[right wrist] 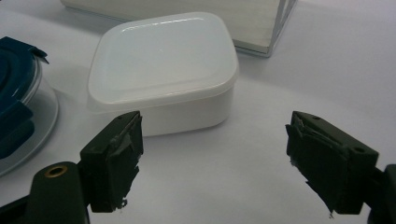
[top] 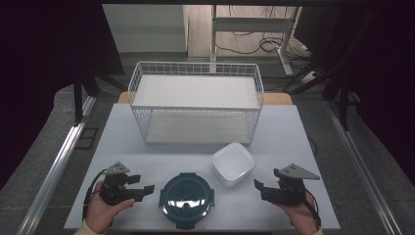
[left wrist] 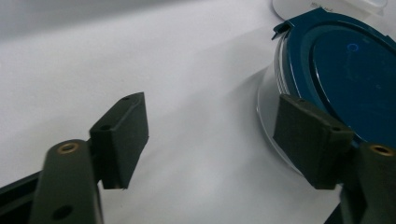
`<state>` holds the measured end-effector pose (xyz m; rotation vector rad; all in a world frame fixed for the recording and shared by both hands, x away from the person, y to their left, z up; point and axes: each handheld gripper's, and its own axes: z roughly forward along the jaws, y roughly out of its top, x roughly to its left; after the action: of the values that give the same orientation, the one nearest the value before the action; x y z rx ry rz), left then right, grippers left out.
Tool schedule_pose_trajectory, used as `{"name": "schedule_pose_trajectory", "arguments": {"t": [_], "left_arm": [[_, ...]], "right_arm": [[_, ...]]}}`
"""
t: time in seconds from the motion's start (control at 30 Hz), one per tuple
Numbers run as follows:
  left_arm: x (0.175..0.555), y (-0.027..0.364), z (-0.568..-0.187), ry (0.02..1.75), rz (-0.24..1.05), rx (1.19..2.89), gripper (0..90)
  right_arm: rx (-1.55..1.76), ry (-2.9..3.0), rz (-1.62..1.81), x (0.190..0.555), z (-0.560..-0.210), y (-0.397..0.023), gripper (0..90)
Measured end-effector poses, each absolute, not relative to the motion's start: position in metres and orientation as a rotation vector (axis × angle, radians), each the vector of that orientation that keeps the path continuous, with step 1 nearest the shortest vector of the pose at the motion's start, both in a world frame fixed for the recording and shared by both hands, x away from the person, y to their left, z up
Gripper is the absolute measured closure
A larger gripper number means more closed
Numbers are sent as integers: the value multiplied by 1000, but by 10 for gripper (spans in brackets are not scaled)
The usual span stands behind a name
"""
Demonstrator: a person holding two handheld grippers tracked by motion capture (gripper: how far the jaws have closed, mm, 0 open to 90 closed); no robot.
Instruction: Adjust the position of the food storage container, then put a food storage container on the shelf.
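Nearest to us, at the front edge of the pale grey surface (top: 122, 132), sits the round clear-walled container with a dark blue clip-on lid (top: 186, 199), and we have a set of tongs on either side of it. Our left tongs (top: 150, 188) stand wide, with nothing between the jaws; in the left gripper view the right-hand jaw pad lies just beside the container's rim (left wrist: 327, 70), but we cannot tell whether it touches. Our right tongs (top: 258, 185) are also wide and empty, pointing inward, with the white square plastic box with a rounded lid (right wrist: 163, 70) just ahead of them and apart from both pads. We judge that we are between grasps: the round container is set down and let go, and neither vessel is yet in the white wire basket rack with two shelves (top: 195, 100) at the back. The next move, as we read it, calls for one pair of tongs to close on a vessel, most readily the right on the white box, squarely across its side walls, since the smooth lid offers little purchase. It would then need lifting clear of the round container, which stands near.
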<state>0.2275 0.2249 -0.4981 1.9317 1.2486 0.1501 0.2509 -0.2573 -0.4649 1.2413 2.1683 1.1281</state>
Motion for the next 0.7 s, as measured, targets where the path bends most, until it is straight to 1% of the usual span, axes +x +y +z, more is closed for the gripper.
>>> {"name": "schedule_pose_trajectory", "arguments": {"t": [0.2, 0.37, 0.4, 0.5, 0.6, 0.7], "left_arm": [[229, 224, -496, 1256, 138, 1924, 178], [230, 225, -497, 1259, 127, 1922, 137], [229, 225, -496, 1263, 106, 1907, 130], [228, 225, -495, 1255, 85, 1901, 115], [228, 223, -496, 1241, 34, 1891, 97], [228, 222, -496, 1218, 6, 1877, 109]], "right_arm": [[1225, 2193, 1142, 246, -465, -254, 181], [1242, 2217, 1181, 244, -466, -250, 171], [1251, 2225, 1203, 243, -467, -248, 167], [1263, 2241, 1241, 240, -466, -244, 160], [1255, 2272, 1280, 232, -466, -234, 156], [1252, 2302, 1286, 227, -469, -225, 152]]}}
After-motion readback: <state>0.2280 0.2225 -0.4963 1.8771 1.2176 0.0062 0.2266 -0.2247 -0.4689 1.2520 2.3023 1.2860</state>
